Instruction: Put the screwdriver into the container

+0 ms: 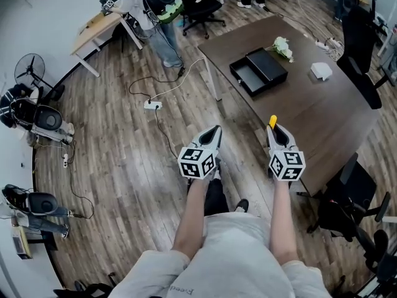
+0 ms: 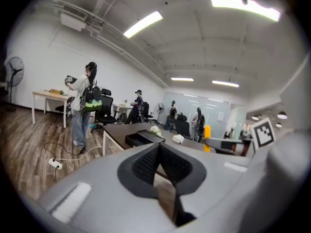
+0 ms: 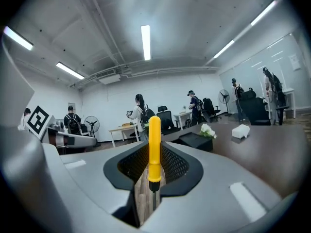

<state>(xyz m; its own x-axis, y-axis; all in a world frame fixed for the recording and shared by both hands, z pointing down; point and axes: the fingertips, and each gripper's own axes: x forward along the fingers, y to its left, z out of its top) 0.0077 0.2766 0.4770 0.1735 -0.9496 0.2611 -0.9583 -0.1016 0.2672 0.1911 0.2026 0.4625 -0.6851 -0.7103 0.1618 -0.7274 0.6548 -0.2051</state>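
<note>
A yellow-handled screwdriver stands upright between the jaws of my right gripper, which is shut on its shank. In the head view the yellow handle sticks out past the right gripper, near the front edge of the dark table. The black open container lies further back on that table, well beyond both grippers. My left gripper hangs over the wood floor beside the table, shut with nothing in it. The left gripper view shows the container ahead.
White flowers and a white box lie on the table near the container. Black office chairs stand round the table. A cable and power strip lie on the floor. A person with a backpack stands at a desk.
</note>
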